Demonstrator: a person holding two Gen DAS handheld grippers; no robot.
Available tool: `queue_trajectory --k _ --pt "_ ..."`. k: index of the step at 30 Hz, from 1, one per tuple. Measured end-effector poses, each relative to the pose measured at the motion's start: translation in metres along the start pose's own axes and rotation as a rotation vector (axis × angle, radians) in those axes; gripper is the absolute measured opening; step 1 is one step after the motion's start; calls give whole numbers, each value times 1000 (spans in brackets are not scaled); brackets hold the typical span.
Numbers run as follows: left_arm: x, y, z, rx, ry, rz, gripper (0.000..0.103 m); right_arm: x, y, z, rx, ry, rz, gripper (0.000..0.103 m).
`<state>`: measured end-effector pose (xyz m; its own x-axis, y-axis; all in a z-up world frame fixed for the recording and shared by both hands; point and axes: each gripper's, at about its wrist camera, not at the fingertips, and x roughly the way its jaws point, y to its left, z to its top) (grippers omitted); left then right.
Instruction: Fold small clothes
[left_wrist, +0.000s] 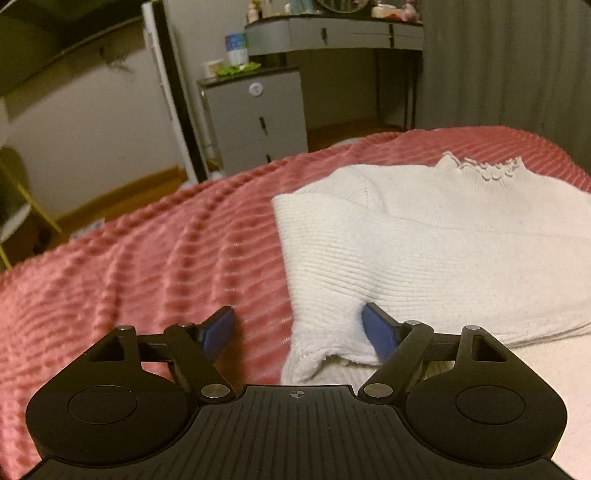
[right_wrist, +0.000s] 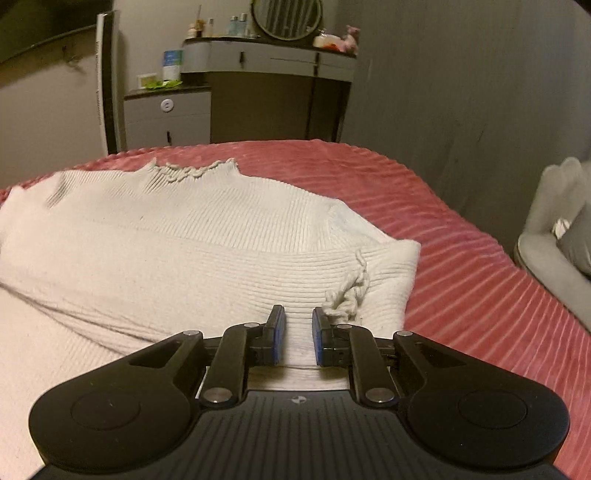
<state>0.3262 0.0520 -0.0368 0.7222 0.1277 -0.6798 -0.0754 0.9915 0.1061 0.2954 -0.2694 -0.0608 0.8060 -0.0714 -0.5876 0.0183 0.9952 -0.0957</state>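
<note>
Currently, a white ribbed sweater (left_wrist: 443, 240) lies flat on a pink textured bedspread (left_wrist: 147, 266), with its ruffled collar (left_wrist: 484, 168) at the far end and both sleeves folded inward across the body.

Left gripper (left_wrist: 299, 332): the jaws stand wide apart. The sleeve cuff (left_wrist: 317, 354) lies between the two blue fingertips (left_wrist: 376, 332). The right-hand pad sits against the sweater fabric; the left-hand pad hangs over the bare bedspread, apart from the cuff. Nothing is clamped.

Right gripper (right_wrist: 295, 334): the jaws are partly closed, with a narrow gap between the blue pads (right_wrist: 279, 332). Ribbed fabric shows in the gap, but whether the pads pinch a fold of it cannot be determined from this view. A frayed knit cuff (right_wrist: 345, 297) lies on the sweater just beside the right-hand pad.

In the right wrist view, the sweater (right_wrist: 184, 240) occupies the near left portion of the bed, with the bedspread (right_wrist: 461, 258) exposed to its right.

Background items: a grey vanity desk (right_wrist: 269, 59) with a round mirror (right_wrist: 287, 18), a grey drawer cabinet (right_wrist: 168, 118) beside it, and a grey armchair (right_wrist: 554, 240) next to the bed.
</note>
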Motion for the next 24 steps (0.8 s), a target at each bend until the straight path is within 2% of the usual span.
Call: queue_trajectory --k 2,6,8,11,13,14,15,17,19,22,24 --pt "-4 0 2 4 3 7 82 -3 1 3 6 4 -8 14" --pt "-16 -1 11 -13 -6 3 72 -12 1 9 24 6 -46 14" --pt "-20 -4 18 -29 -36 2 70 -16 -1 15 49 -7 -59 14" --pt "-12 -17 23 22 -58 28 71 -16 2 21 60 -43 -64 14" --pt "6 -25 23 61 -19 54 73 -3 6 20 36 -15 -72 14" --pt "14 -26 22 70 1 60 77 4 8 17 9 3 -81 14" --pt "19 -26 19 69 -6 72 85 11 10 14 -42 1 -101 14" --pt "21 -26 15 88 -26 103 94 18 17 6 -148 -18 -131 14" --pt "23 -24 12 112 -39 112 98 21 17 4 -183 -22 -127 15" --pt "7 -14 12 101 -18 87 99 19 10 14 -146 18 -102 16" --pt "-19 -3 5 73 -8 49 97 2 3 23 -35 55 -98 16"
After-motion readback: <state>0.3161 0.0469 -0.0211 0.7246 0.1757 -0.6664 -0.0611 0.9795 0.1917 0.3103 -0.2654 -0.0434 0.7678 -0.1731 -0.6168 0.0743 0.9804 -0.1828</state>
